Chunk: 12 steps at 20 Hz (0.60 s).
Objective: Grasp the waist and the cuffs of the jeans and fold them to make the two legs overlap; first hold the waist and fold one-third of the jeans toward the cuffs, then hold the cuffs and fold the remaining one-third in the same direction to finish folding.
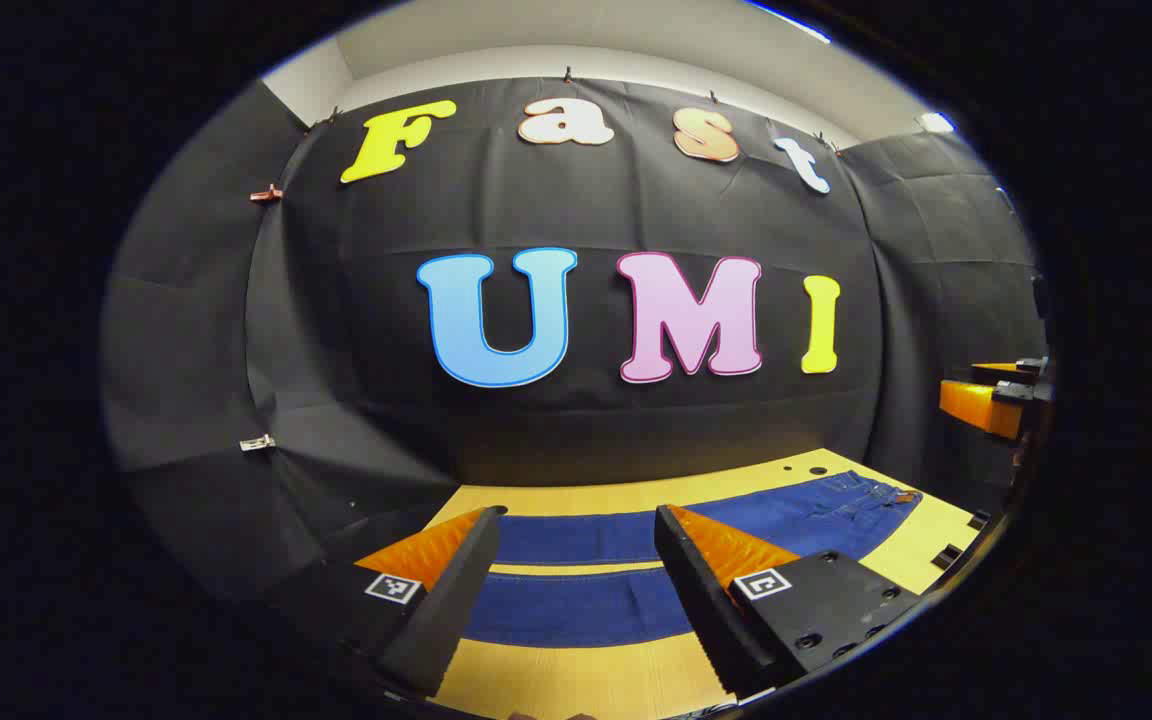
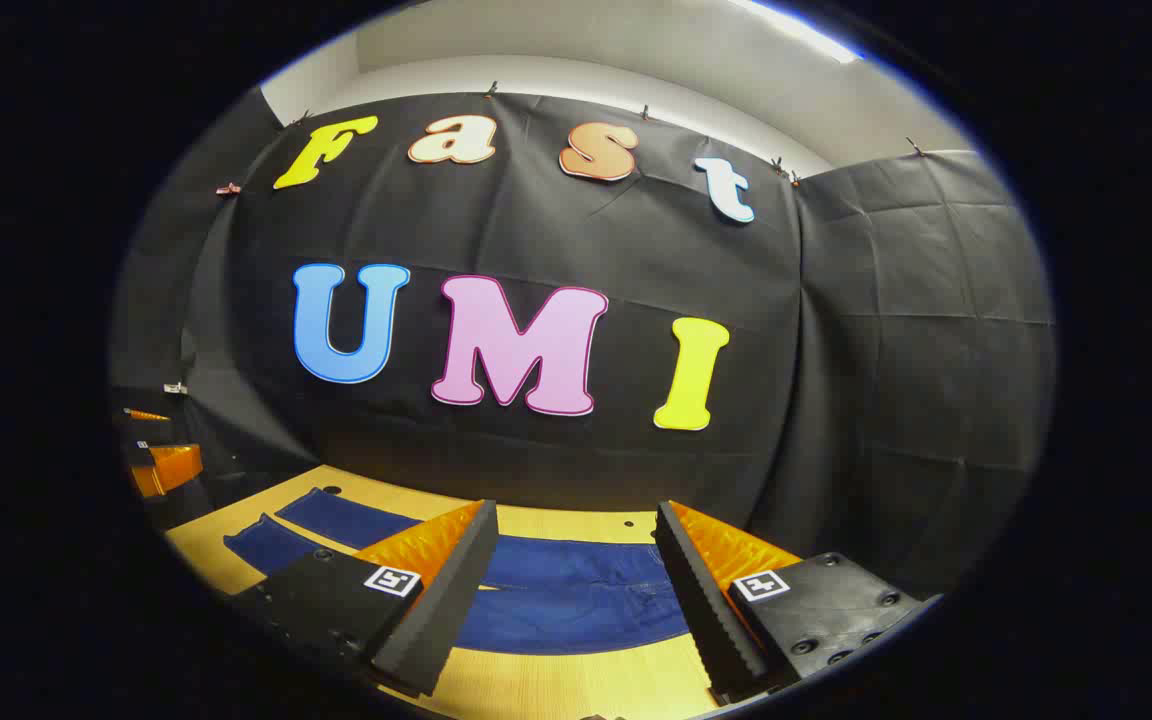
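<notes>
With the left gripper (image 1: 576,545) spread empty above the legs and the right gripper (image 2: 576,545) spread empty above the waist, the jeans (image 1: 636,560) lie flat on the table (image 1: 586,680), and pinching one layer risks a skewed fold.

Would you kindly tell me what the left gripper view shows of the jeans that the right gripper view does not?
The left gripper view shows the two legs lying side by side, running off to the waist. The right gripper view shows the two cuffs at far left and the seat close up. Both show blue jeans spread flat on the wooden table, with each gripper's jaws open above them.
</notes>
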Motion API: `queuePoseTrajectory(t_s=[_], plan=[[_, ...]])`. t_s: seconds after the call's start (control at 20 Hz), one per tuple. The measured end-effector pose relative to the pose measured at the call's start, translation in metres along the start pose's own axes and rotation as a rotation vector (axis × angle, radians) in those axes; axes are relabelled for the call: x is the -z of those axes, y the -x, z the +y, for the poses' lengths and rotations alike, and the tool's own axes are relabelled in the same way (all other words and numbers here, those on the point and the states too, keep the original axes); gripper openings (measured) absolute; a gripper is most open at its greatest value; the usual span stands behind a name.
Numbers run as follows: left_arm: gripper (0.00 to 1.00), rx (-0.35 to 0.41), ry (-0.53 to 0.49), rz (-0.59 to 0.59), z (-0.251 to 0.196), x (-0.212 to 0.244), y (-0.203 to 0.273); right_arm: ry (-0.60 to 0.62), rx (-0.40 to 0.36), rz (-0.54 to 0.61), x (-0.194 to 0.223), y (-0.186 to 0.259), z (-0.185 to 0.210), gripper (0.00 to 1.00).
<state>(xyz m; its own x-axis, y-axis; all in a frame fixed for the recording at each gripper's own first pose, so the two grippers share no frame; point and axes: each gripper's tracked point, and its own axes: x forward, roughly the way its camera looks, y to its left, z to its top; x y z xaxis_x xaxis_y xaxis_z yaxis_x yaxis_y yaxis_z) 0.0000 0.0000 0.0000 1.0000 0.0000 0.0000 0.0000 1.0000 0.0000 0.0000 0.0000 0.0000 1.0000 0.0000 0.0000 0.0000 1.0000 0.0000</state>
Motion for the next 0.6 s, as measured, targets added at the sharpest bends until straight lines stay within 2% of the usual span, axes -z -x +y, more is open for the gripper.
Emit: queuePoseTrajectory(t_s=[0.45,0.6], plan=[[0.97,0.002,-0.002,0.013,-0.045,-0.008,-0.048,-0.025,-0.061,0.01,0.012,-0.05,-0.022,0.98],[0.97,-0.004,0.004,0.029,-0.05,-0.006,-0.059,-0.037,-0.057,0.033,0.023,-0.06,-0.027,0.97]])
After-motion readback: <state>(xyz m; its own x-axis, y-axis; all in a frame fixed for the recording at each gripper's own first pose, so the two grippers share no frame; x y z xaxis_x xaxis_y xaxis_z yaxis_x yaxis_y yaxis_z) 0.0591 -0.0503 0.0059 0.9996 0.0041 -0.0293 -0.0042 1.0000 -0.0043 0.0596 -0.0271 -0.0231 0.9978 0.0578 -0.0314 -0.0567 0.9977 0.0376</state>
